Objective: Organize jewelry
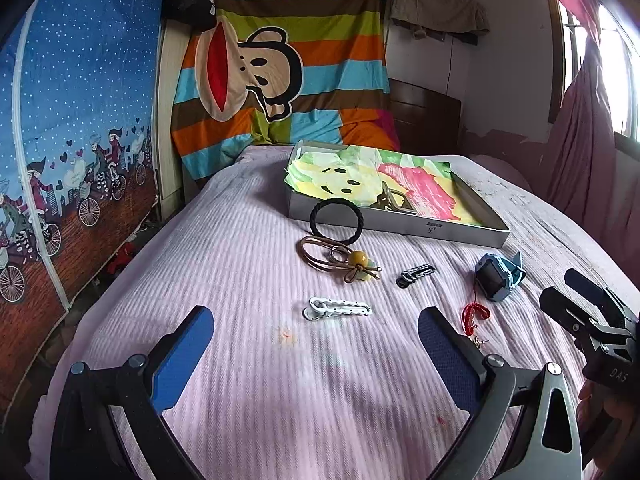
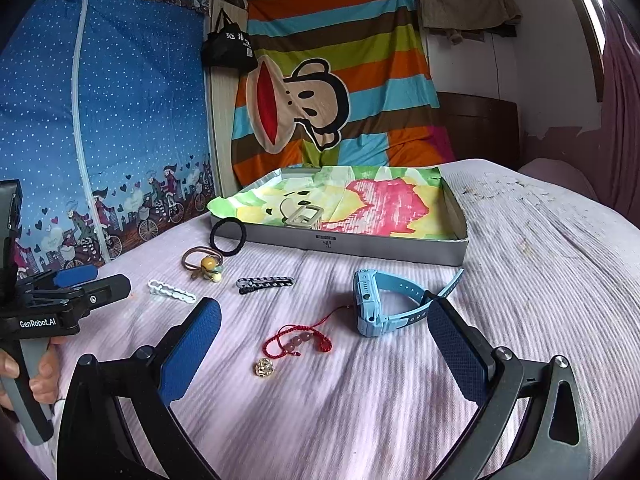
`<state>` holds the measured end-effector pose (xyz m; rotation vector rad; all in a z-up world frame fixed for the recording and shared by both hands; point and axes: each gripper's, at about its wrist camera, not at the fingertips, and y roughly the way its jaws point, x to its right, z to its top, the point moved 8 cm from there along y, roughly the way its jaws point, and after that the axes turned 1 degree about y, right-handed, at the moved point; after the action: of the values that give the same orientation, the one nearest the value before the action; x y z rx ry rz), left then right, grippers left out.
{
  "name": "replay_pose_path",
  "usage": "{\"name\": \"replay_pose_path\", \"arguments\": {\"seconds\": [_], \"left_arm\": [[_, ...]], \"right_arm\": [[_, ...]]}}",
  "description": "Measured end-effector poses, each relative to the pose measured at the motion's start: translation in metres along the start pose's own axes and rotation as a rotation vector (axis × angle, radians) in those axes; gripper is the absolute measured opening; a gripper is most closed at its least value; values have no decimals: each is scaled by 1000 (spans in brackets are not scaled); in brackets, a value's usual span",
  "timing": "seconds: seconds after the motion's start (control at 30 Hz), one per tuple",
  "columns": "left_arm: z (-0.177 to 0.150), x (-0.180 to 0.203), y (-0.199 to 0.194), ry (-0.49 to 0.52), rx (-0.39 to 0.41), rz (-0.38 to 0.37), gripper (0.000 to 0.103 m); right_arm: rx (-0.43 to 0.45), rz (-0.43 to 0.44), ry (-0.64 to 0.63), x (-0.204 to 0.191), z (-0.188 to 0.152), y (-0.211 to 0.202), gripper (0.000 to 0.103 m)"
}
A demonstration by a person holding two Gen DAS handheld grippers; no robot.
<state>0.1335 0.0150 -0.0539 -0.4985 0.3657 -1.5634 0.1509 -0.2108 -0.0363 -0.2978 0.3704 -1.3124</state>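
Observation:
Jewelry lies scattered on a pink bedspread. A white hair clip lies just ahead of my left gripper, which is open and empty. Farther off are a brown hair tie with a yellow bead, a black hair ring leaning on the box, and a black clip. My right gripper is open over a red cord bracelet and a small gold bead. A blue watch lies by its right finger. The shallow grey box has a colourful lining and holds a claw clip.
A striped monkey blanket hangs behind the bed beside a blue fabric wardrobe. A dark wooden headboard and a window with a pink curtain are at the right. A hand holds the left gripper's handle.

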Motion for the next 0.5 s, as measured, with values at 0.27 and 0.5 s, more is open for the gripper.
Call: {"name": "replay_pose_path", "arguments": {"seconds": [0.27,0.5], "left_arm": [[-4,2,6,20,-43,-20,103],[-3,2,14,23,-80,-31,103]], "right_arm": [[-39,10,-3,-2,-8,8,101],[-69,24,17,1,-13,15,101]]}}
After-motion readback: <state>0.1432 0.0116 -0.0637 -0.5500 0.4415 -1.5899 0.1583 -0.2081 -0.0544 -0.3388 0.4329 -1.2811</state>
